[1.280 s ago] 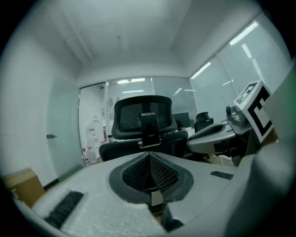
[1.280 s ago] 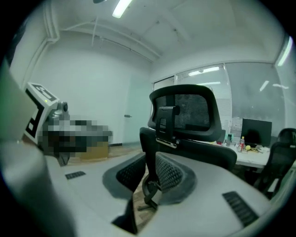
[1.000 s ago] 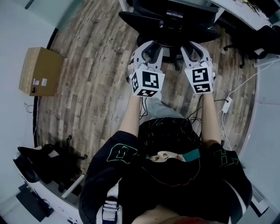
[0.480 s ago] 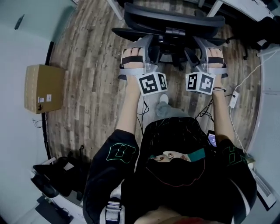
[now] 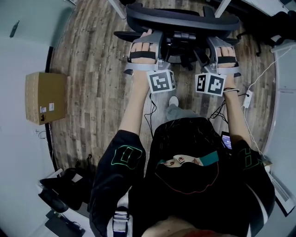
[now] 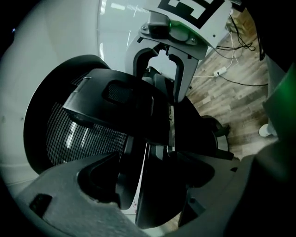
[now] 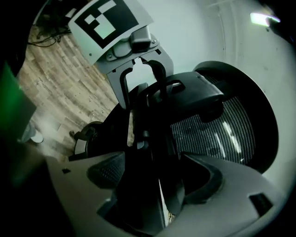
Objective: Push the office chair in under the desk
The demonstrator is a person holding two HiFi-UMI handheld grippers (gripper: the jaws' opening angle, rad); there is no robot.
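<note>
The black office chair (image 5: 182, 19) stands at the top of the head view, its mesh back facing me, between two white desk legs (image 5: 117, 8). My left gripper (image 5: 143, 40) and right gripper (image 5: 225, 44) are both up against the backrest, one at each side. In the left gripper view the jaws of that gripper (image 6: 157, 185) are opening, with the backrest's dark edge (image 6: 152, 152) between them and gaps at its sides. My right gripper (image 7: 152, 185) shows the same, its jaws opening around the back's edge, beside the mesh (image 7: 217, 129).
A cardboard box (image 5: 45, 97) sits on the wood floor by the left wall. A white power strip with its cable (image 5: 247, 97) lies on the floor at the right. Black gear (image 5: 60, 190) is piled at the lower left. The chair's wheeled base (image 6: 210, 134) is below.
Both grippers moved forward from behind the chair onto its backrest and turned so the jaws straddle its edge. Their jaws have spread wider. The chair now sits higher in view, between the desk legs.
</note>
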